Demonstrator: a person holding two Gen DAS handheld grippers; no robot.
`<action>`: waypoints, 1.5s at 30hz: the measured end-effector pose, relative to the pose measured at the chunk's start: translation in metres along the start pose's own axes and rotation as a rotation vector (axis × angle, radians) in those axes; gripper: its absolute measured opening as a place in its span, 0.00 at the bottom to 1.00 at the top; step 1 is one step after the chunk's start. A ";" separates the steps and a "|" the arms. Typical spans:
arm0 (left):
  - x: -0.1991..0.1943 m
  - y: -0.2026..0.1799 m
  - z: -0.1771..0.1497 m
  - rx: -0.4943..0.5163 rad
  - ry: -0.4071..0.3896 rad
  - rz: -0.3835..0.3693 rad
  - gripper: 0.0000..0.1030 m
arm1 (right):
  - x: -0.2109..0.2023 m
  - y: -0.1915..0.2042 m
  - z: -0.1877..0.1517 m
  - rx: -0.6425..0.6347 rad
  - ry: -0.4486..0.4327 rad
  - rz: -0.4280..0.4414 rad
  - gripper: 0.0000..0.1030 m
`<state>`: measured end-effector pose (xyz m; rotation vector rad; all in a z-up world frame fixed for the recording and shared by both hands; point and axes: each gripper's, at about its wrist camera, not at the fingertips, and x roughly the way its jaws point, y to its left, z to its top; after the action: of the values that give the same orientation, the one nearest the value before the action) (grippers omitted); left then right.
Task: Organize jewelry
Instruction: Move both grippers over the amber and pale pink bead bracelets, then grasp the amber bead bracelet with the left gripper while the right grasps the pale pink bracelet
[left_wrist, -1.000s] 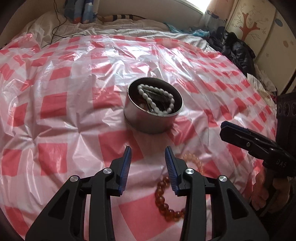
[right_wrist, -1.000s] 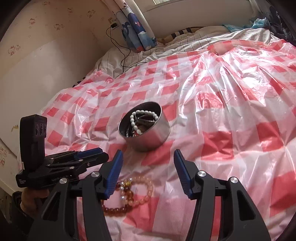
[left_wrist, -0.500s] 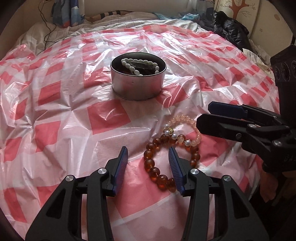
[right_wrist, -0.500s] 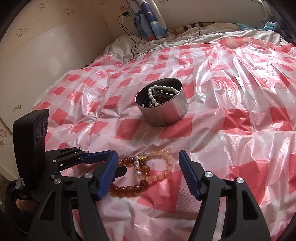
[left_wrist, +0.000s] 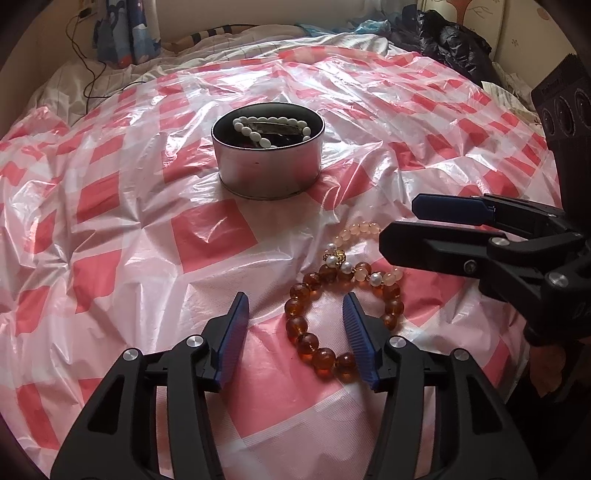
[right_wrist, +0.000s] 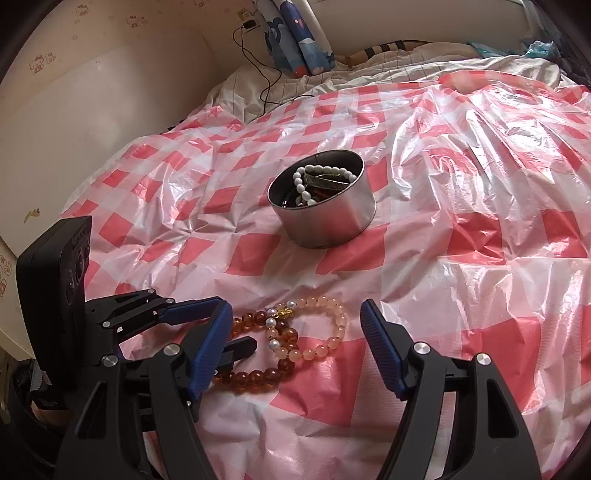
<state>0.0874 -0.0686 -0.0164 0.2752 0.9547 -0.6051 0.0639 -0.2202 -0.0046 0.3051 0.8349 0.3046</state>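
A round metal tin (left_wrist: 267, 168) (right_wrist: 328, 225) sits on the red-and-white checked plastic sheet (left_wrist: 110, 229) and holds a white bead bracelet (left_wrist: 273, 123) (right_wrist: 314, 173) over darker pieces. An amber bead bracelet (left_wrist: 306, 328) (right_wrist: 258, 374) and a pale pink bead bracelet (left_wrist: 364, 230) (right_wrist: 330, 334) with pearls lie overlapped on the sheet in front of the tin. My left gripper (left_wrist: 295, 310) is open, low over the amber bracelet's left part. My right gripper (right_wrist: 295, 332) is open, astride both bracelets; it shows at the right in the left wrist view (left_wrist: 402, 227).
The sheet covers a bed. A black power cable (right_wrist: 266, 74) and blue patterned curtain (right_wrist: 295, 37) lie at the far side by the wall. Dark clothing (left_wrist: 454, 40) is piled at the far right. The sheet is crumpled and ridged around the tin.
Both grippers have drawn back from the tin and come down toward the two bracelets, which now lie between their fingers. Both stay open. Nothing has been picked up.
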 end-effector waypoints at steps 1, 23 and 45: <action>0.000 -0.001 0.000 0.002 0.000 0.002 0.50 | 0.000 0.000 0.000 0.000 -0.001 0.000 0.67; 0.001 0.012 0.000 0.008 0.009 0.066 0.14 | -0.008 -0.018 0.004 0.098 -0.039 0.011 0.70; 0.007 0.040 -0.001 -0.091 0.011 0.131 0.56 | 0.042 0.029 -0.012 -0.218 0.109 -0.125 0.74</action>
<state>0.1137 -0.0387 -0.0245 0.2581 0.9636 -0.4394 0.0766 -0.1763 -0.0296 0.0331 0.9156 0.2946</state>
